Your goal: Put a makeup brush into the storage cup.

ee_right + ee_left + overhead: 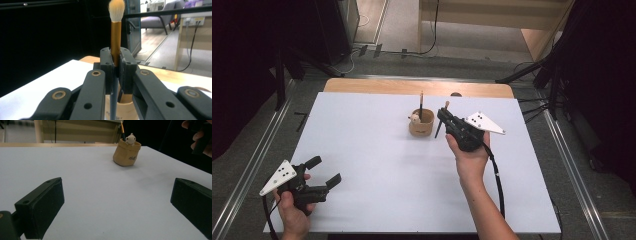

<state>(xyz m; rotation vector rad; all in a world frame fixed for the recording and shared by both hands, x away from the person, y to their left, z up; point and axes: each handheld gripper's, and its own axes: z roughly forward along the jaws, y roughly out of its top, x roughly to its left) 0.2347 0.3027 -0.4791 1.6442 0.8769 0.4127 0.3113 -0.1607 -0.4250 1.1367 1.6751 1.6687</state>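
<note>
A tan pot (pixel 421 126) stands upright at the middle back of the white table (pixel 377 195), with a dark-handled brush (pixel 421 101) and a small cream animal figure (pixel 415 118) in it. Just right of the pot, my right gripper (pixel 443 116) is shut on a second brush (pixel 438 131). In the right gripper view this brush (pixel 115 30) stands upright between the pads, with a gold ferrule and white bristles on top, above the pot (pixel 123 107). My left gripper (pixel 325 170) is open at the table's front left. In its own view it (pixel 117 202) faces the pot (pixel 126 155) from far off.
A wooden strip (pixel 417 87) runs along the table's far edge. Dark stands and cables (pixel 542 75) flank the table on the floor. The hand with the right gripper (pixel 200 137) shows at the top right of the left gripper view.
</note>
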